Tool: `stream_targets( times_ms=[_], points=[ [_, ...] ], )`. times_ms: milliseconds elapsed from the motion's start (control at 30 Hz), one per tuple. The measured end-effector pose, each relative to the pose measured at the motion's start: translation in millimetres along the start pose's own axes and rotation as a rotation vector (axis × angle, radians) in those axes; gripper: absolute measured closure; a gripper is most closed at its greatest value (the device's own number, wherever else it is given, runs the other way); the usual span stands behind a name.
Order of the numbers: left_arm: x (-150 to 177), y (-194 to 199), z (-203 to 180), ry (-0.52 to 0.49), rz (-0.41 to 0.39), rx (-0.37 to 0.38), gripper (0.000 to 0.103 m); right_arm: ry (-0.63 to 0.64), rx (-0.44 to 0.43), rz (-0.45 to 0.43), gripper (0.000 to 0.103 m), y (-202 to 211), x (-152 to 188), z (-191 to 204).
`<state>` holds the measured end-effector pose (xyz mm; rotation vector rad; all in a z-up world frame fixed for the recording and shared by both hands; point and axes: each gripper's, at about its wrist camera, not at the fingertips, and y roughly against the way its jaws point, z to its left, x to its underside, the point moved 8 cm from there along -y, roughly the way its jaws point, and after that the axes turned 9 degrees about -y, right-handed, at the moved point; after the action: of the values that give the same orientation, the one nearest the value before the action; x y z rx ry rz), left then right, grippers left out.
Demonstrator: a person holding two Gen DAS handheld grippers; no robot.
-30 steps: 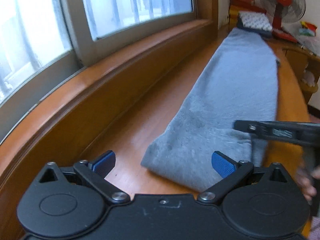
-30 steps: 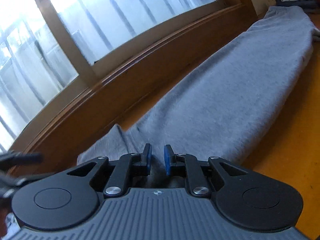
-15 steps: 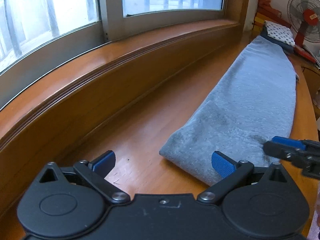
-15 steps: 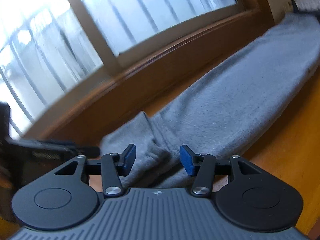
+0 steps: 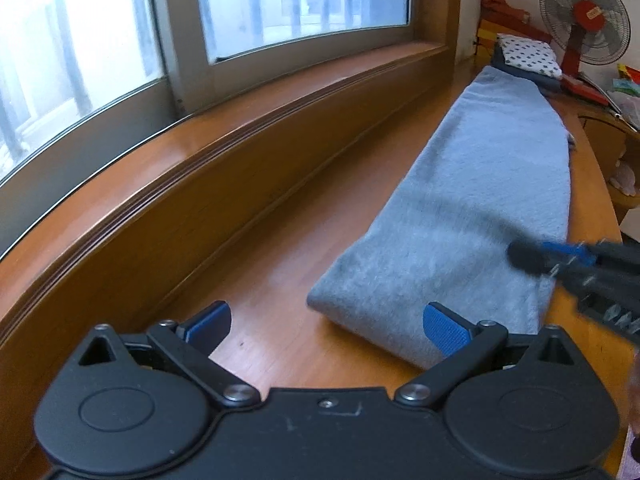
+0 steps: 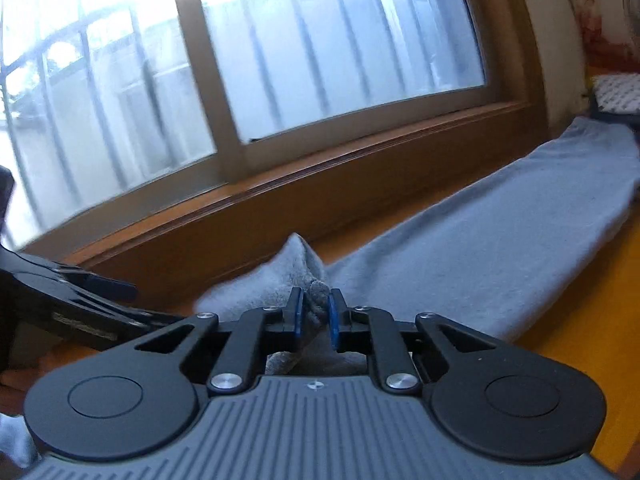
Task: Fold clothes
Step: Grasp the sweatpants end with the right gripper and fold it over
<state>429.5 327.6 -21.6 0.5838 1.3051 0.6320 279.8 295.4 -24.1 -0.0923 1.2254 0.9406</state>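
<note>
Right wrist view: right gripper [image 6: 314, 314] closing on near corner of grey garment [image 5: 472, 208] lying along wooden ledge [image 5: 256, 272], left gripper [image 5: 326, 322] spread empty; next, probably a matching left-hand pinch before folding.

Wooden table [image 5: 280, 280], orange-brown, glossy, running along under the window sill. A long grey garment [image 5: 480, 200] lies flat on it lengthwise, near end narrow, its near corner raised off the wood. At the far end, just beyond the garment, a folded stack topped by white dotted cloth [image 5: 528, 56]; a red fan [image 5: 584, 20] stands beside it.
</note>
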Motion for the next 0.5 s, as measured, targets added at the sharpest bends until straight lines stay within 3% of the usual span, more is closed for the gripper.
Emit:
stream_targets(
  times_ms=[100,167,267,333,433,500],
  points=[
    [-9,-10,-7,-0.031,-0.013,0.017,0.000,-0.020,0.013,0.096,0.088,-21,18,-12],
    [-14,-20,-9,-0.070,-0.016,0.006,0.000,-0.006,0.013,0.101,0.088,-27,23,-15],
    [-18,-40,-8,-0.146,0.010,-0.040,0.000,-0.004,0.006,0.114,0.076,-26,20,-14],
    [-18,-52,-9,-0.211,0.035,-0.060,0.000,-0.006,0.027,0.089,0.059,-16,10,-15],
    [-15,-64,-18,-0.316,0.052,-0.051,0.000,0.003,0.064,0.082,0.056,-12,-4,-18],
    [-17,-66,-23,-0.351,0.047,-0.037,0.000,0.029,0.082,0.126,0.056,-21,-4,-21]
  ],
)
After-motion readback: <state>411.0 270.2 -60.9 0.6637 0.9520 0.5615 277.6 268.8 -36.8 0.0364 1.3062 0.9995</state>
